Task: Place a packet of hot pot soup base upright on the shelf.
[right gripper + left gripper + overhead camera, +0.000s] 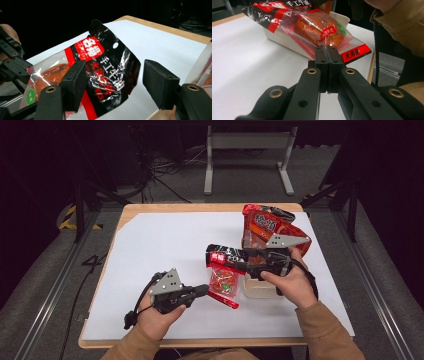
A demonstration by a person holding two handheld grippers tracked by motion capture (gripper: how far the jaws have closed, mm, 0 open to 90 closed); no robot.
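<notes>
**Sauce pouch held at one corner over the white box**

Toward the right half of the table, a red-and-black sauce pouch (225, 272) lies tilted across the rim of a white box (260, 289). The left gripper (204, 290) has its jaws closed tight on the pouch's near clear corner, by the red strip. The right gripper (246, 256) hangs over the black top end with its jaws wide apart; its pads (75, 82) flank the foil without pressing it.

To seat the pouch well, I judge the pinch should hold until the pouch settles flat inside the box.

Glossy film, black header with white characters and a hang hole, orange paste showing through the clear window. More red pouches (272, 227) sit by the far right corner.
</notes>
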